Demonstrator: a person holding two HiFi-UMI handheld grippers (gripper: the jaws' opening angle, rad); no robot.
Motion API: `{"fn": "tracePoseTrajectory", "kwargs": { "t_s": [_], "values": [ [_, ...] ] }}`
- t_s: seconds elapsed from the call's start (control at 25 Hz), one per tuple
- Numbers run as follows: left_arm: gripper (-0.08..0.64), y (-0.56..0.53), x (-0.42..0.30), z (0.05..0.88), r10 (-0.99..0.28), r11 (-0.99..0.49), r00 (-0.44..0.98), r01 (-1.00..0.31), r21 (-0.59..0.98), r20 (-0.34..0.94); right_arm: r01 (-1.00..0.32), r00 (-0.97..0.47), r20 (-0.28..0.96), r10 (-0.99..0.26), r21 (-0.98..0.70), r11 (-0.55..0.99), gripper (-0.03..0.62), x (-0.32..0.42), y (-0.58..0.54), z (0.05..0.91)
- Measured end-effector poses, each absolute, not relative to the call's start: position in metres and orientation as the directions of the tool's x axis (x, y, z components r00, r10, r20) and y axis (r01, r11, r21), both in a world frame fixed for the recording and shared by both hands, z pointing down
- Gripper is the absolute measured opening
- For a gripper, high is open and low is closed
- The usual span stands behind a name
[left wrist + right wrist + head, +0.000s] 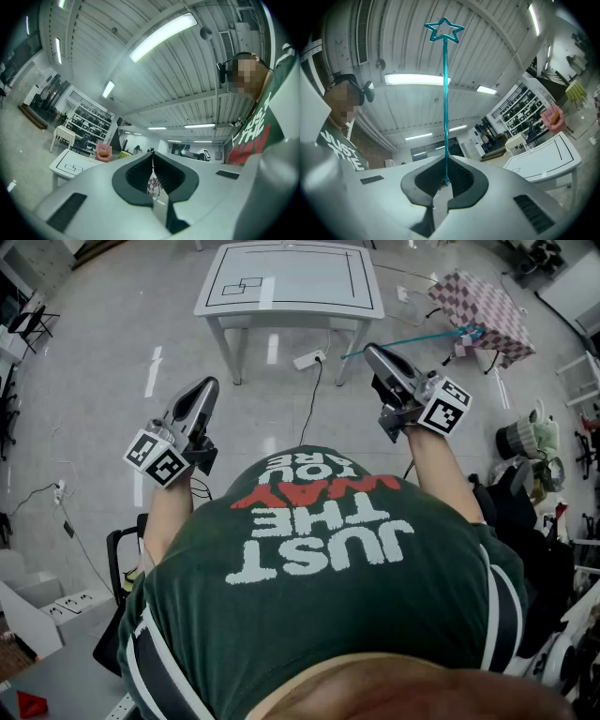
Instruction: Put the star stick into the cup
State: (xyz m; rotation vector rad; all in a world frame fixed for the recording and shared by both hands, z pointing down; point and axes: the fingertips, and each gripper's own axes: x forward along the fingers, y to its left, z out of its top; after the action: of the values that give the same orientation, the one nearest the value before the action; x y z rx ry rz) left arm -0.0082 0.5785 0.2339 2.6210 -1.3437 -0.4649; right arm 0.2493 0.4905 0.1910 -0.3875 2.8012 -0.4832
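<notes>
Right gripper (446, 180) is clamped on the star stick (445, 93) near its plain end. It's thin, light, probably bendy plastic, so keep the grip low. Left gripper (152, 164) is closed and empty. No cup in view.

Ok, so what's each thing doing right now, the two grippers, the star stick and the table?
Left gripper, jaws shut, nothing in them.
Right gripper, jaws shut on the star stick.
Star stick, pinched near its plain end, star end sticking out free.
White table, standing upright on its legs.
</notes>
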Motion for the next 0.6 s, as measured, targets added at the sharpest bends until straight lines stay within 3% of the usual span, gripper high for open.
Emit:
{"fn": "tracePoseTrajectory", "kwargs": {
  "t_s": [0.6],
  "values": [
    [0.018,0.559,0.031,0.235,-0.810,-0.586,0.552,-0.758,0.285,-0.196,-0.202,-0.930,-0.219,-0.296,-0.369,0.907,0.041,0.279,0.474,0.190]
  ]
}}
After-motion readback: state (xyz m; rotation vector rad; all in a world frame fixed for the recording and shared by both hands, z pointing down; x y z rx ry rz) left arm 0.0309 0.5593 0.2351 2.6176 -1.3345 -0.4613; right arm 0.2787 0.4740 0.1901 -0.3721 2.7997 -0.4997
